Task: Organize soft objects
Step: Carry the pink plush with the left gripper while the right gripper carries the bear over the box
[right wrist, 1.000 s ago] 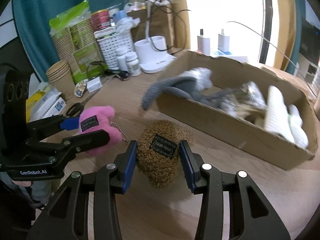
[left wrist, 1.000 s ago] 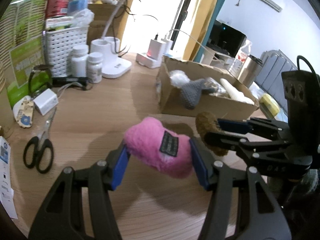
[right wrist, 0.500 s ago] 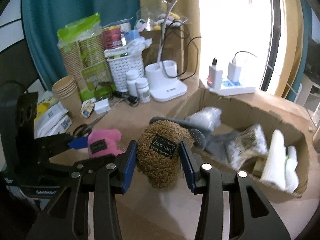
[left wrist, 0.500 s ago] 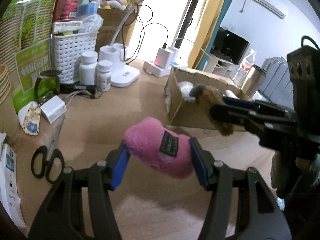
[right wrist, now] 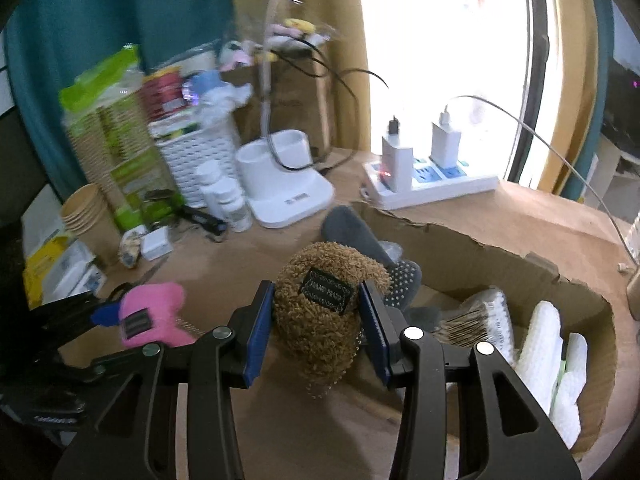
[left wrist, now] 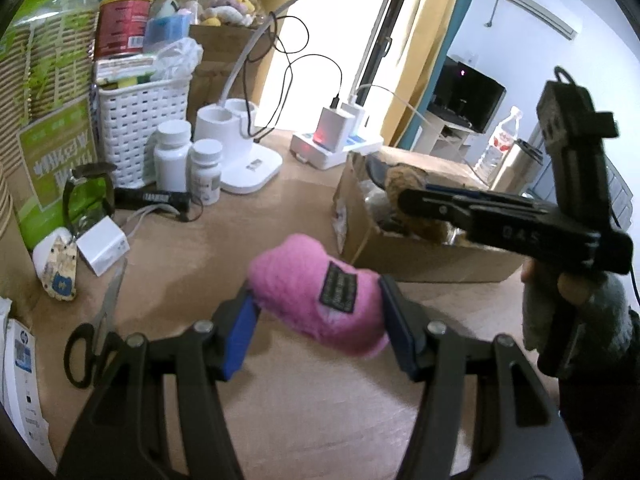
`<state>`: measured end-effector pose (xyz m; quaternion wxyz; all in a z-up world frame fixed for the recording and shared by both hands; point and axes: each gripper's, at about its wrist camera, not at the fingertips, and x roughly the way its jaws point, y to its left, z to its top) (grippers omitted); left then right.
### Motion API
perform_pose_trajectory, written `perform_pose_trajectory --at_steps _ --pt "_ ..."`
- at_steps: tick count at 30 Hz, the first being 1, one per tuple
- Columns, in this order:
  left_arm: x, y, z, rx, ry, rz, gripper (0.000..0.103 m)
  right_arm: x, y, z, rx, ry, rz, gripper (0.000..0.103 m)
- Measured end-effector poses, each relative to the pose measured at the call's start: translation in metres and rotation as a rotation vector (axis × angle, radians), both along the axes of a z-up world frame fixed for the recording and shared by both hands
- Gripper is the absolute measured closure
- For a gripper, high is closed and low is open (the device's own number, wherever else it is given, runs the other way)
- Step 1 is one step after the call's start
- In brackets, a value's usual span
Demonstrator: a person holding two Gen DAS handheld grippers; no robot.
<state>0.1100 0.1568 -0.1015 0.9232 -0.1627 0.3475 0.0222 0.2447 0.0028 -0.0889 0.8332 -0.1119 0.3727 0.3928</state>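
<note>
right wrist view is showing the right gripper (right wrist: 316,332) pinching the brown plush (right wrist: 324,316), hanging over the cardboard box (right wrist: 472,248) rim, nearer; the left gripper (left wrist: 316,330), at eight o'clock, is squeezing the pink plush (left wrist: 312,300).

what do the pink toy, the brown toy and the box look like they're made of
Pink toy: soft plush fabric, going by its fuzzy matte nap and sewn black label. Brown toy: curly, looped pile, likely boucle or fleece, also labelled. Box: plain brown corrugated cardboard, probably, with a ragged torn rim.
</note>
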Motion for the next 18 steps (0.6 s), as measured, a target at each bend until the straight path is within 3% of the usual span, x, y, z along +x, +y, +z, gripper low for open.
perform_pose_trajectory --at_steps 8,18 --pt "0.011 -0.009 0.003 0.012 0.004 -0.018 0.043 0.017 -0.018 -0.011 -0.010 0.030 -0.047 0.058" --pt "0.011 -0.028 0.021 0.041 -0.026 -0.032 0.043 -0.002 -0.054 0.024 0.114 -0.021 -0.039 0.058"
